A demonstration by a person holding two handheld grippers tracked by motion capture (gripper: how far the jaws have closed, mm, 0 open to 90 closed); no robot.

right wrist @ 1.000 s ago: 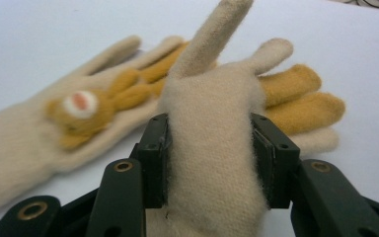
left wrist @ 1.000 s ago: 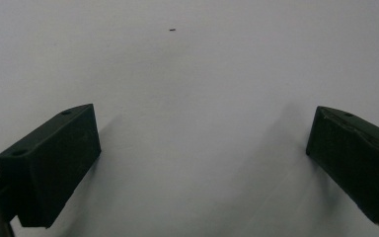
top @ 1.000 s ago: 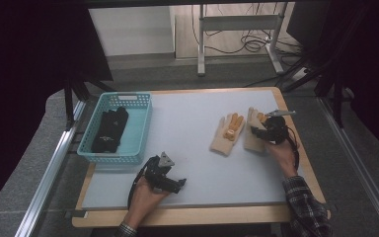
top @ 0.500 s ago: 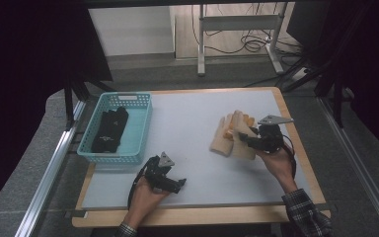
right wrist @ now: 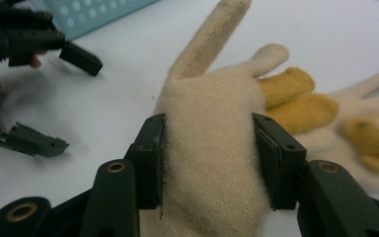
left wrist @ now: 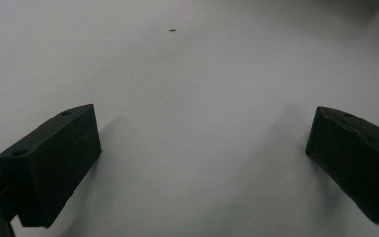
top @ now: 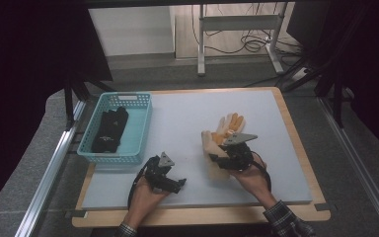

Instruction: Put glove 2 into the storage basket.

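My right gripper (top: 217, 159) is shut on a cream knitted glove (top: 207, 141) and holds it just over the middle of the white table top. In the right gripper view both pads press the glove (right wrist: 212, 148) at its sides, its fingers pointing away from me. A second cream glove with yellow-orange fingers (top: 230, 123) lies flat just beyond, also seen as the yellow-fingered glove (right wrist: 360, 133). My left gripper (top: 176, 183) rests near the front of the table, open, with bare table between its fingers (left wrist: 54, 158).
A turquoise plastic basket (top: 143, 123) stands at the table's left side with black gloves (top: 109, 129) in it. The white table top (top: 182, 113) has wooden edges. The left gripper (right wrist: 76, 101) lies a short way left of the held glove.
My right gripper has carried the cream glove from the right side of the table leftward and nearer, off the other glove. The left gripper has stayed put.
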